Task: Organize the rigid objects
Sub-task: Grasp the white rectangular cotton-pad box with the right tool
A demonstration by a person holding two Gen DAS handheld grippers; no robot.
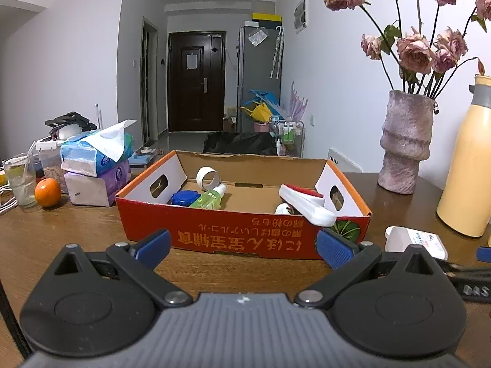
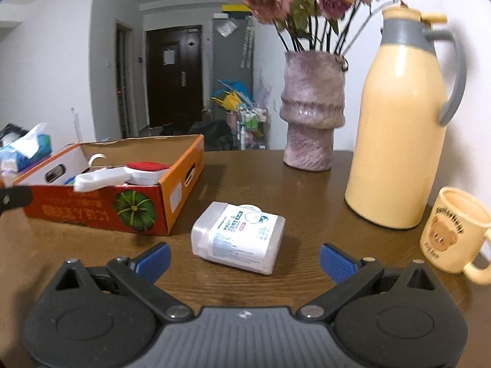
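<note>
I have the white, translucent plastic wipes container with a printed label lying on its side on the brown wooden tabletop, just below the centre of the right wrist view. It sits straight ahead of my right claw, in the gap between the two blue-padded fingers, with nothing touching it. That claw is spread wide and holds nothing.

The container's long axis runs from the left of the frame toward the lower right, slightly slanted, so it lies nearly across the line the fingers would close along. I judge that closing from here would catch it end to end, which looks close to the full spread. A turn of the wrist to take it across its shorter sides would likely be safer.

In the left wrist view the same container shows only at the right edge, past the right-hand finger, so my left claw is off to its side. That claw is also wide open and empty, facing the front wall of the red and orange cardboard box. The right claw is clearly the nearer one.

The box stands to the left of the container in the right wrist view, near but apart from it. It already holds a white brush with a red pad, a roll of tape, a green spray bottle and a blue lid.
</note>
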